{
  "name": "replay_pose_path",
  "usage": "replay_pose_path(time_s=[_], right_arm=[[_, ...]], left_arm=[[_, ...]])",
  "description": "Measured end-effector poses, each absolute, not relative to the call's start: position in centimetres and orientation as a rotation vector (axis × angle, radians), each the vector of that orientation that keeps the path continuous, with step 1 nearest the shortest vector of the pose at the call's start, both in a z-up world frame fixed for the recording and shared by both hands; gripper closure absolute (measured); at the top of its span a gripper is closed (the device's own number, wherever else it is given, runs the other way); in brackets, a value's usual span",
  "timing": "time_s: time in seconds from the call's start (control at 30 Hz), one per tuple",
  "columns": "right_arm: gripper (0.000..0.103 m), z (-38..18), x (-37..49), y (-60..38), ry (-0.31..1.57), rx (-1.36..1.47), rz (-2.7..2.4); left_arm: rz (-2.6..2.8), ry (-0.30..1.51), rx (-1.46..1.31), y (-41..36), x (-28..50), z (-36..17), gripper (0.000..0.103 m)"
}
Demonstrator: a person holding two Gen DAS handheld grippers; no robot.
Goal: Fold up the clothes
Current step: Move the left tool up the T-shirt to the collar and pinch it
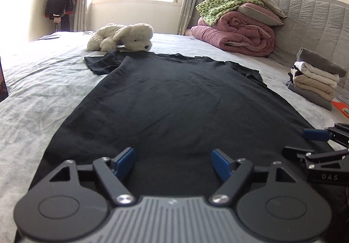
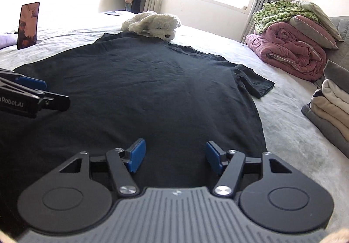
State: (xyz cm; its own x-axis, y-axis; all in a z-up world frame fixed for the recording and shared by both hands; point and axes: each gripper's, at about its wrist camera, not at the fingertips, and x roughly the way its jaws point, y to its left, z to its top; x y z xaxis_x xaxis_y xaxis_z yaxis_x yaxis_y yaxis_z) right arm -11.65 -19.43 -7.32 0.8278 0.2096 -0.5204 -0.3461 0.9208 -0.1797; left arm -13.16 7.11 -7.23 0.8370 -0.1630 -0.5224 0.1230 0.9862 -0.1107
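Note:
A black T-shirt (image 1: 174, 99) lies spread flat on the bed, hem towards me, both short sleeves out to the sides; it also shows in the right wrist view (image 2: 141, 90). My left gripper (image 1: 173, 162) is open and empty, just above the hem on the left part. My right gripper (image 2: 173, 155) is open and empty above the hem near the shirt's right edge. Each gripper shows side-on in the other's view: the right gripper (image 1: 305, 142) and the left gripper (image 2: 50, 92).
A white plush dog (image 1: 122, 36) lies at the shirt's collar. A stack of folded clothes (image 1: 316, 77) sits at the right by the grey headboard (image 1: 316, 18). Rolled pink and green quilts (image 1: 235, 24) are behind. A phone (image 2: 28, 24) stands at the left. The bedsheet (image 1: 43, 90) is pale grey.

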Motion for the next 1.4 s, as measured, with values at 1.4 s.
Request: replay_pose_path(time_s=[1.4], right_arm=[[0.026,-2.6,19.1,-2.4,0.496,0.112,0.551]], left_arm=[[0.075,0.640,-0.466,25.6,16.6,-5.6,0.049]])
